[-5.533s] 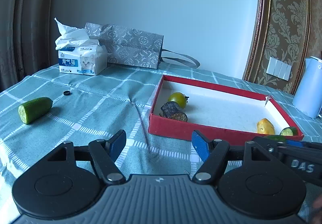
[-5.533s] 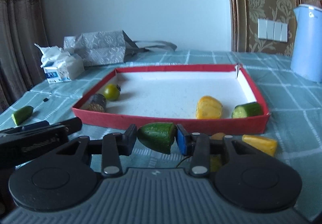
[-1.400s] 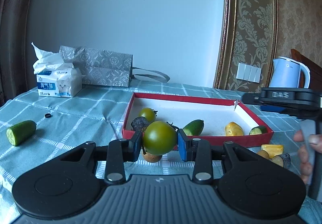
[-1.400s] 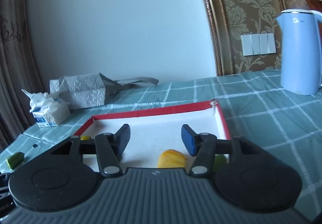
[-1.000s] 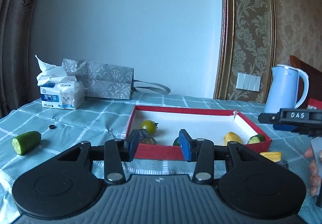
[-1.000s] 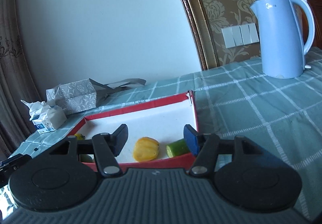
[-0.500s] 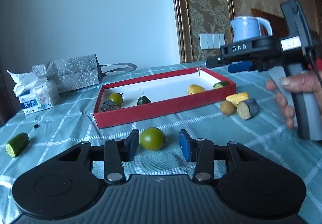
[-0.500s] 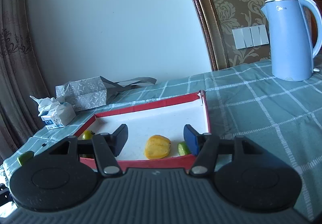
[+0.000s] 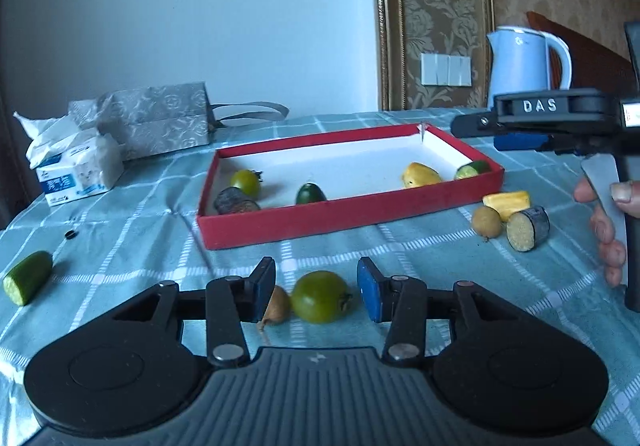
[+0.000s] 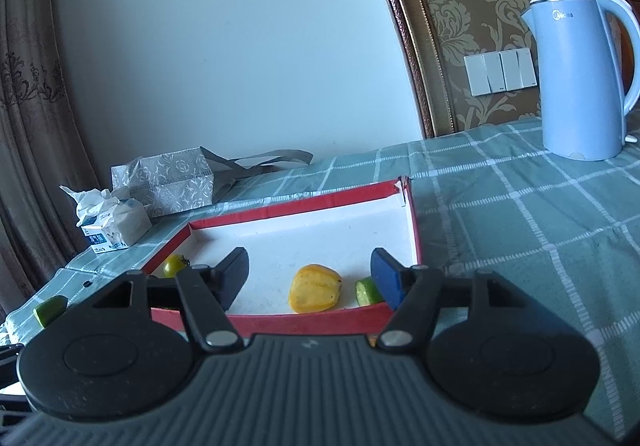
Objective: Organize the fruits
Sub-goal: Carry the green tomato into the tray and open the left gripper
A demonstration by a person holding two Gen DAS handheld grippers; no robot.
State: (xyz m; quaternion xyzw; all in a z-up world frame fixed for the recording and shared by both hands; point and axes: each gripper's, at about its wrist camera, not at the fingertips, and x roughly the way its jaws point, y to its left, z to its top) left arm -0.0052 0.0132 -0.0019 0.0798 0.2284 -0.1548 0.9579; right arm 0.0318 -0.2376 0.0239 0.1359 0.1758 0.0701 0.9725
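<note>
Green tomato: lay on the checked bench between the spread fingers of the left claw, touching neither pad; a small brown fruit sat just beside it.
Left claw: released, jaws wide apart, low over the bench in front of the red tray.
Right claw: released and carrying nothing, jaws apart, hovering above the tray's near right corner; in the left view the person's hand gripped its handle.
Red tray contents: a small yellow-green tomato, a dark cut chunk, a green cucumber end, a yellow fruit piece and a cucumber slice.
Right of the tray, on the bench: a yellow wedge, a round brown fruit and a dark-skinned cut piece, close together.
Far left: a cucumber half, well apart from the tray.
Background: a tissue pack, a grey gift bag and a blue kettle.
</note>
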